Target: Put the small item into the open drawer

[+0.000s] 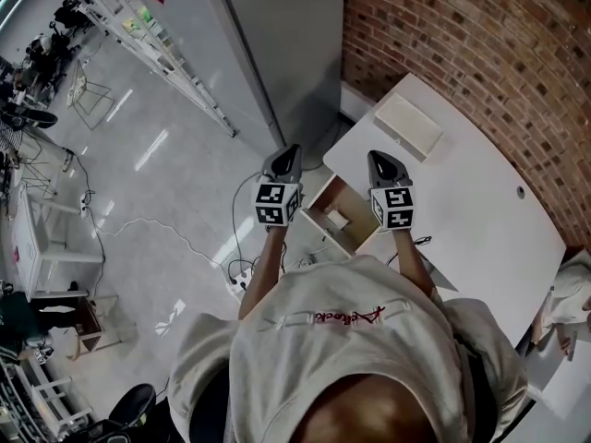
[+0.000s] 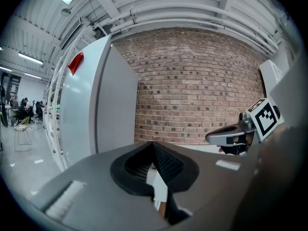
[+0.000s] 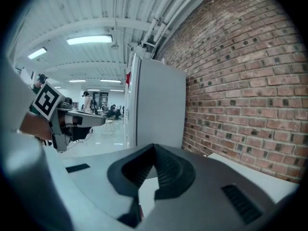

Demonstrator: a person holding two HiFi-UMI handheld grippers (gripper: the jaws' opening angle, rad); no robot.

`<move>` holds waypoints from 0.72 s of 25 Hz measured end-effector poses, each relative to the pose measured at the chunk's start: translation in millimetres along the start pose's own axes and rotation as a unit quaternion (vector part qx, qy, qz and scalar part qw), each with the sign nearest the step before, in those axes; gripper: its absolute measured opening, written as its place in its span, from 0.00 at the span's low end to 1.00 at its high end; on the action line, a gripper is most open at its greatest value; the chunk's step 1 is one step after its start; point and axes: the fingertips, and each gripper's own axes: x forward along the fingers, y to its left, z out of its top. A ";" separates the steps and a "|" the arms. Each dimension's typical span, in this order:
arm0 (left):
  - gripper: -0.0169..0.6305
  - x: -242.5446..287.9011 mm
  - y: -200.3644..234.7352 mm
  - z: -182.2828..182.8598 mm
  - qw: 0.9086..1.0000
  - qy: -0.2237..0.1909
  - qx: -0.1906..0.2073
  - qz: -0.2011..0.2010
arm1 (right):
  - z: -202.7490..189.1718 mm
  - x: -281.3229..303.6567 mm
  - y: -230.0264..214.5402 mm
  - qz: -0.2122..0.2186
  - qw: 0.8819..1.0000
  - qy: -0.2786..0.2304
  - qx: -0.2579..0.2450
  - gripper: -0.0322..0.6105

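Observation:
In the head view both grippers are raised side by side at chest height. My left gripper [image 1: 289, 152] is shut and holds nothing; its ribbed jaws meet at a point [image 2: 154, 147]. My right gripper [image 1: 378, 158] is shut and empty too, with its jaws pressed together [image 3: 154, 148]. Below and between them an open wood-coloured drawer [image 1: 325, 235] sticks out from the white table [image 1: 471, 220]. A small pale item [image 1: 337, 218] lies inside the drawer. Each gripper shows in the other's view: the right gripper [image 2: 231, 136] and the left gripper [image 3: 79, 118].
A flat white box [image 1: 409, 125] lies on the table's far end by the brick wall [image 1: 480, 53]. A tall grey cabinet [image 1: 268, 35] stands to the left of the wall. Cables and a power strip [image 1: 238, 273] lie on the floor under the drawer.

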 end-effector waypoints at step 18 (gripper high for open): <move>0.04 6.5 4.9 -7.3 1.000 0.006 -0.012 -0.002 | -4.9 9.9 2.7 0.004 1.000 0.009 -0.008 0.07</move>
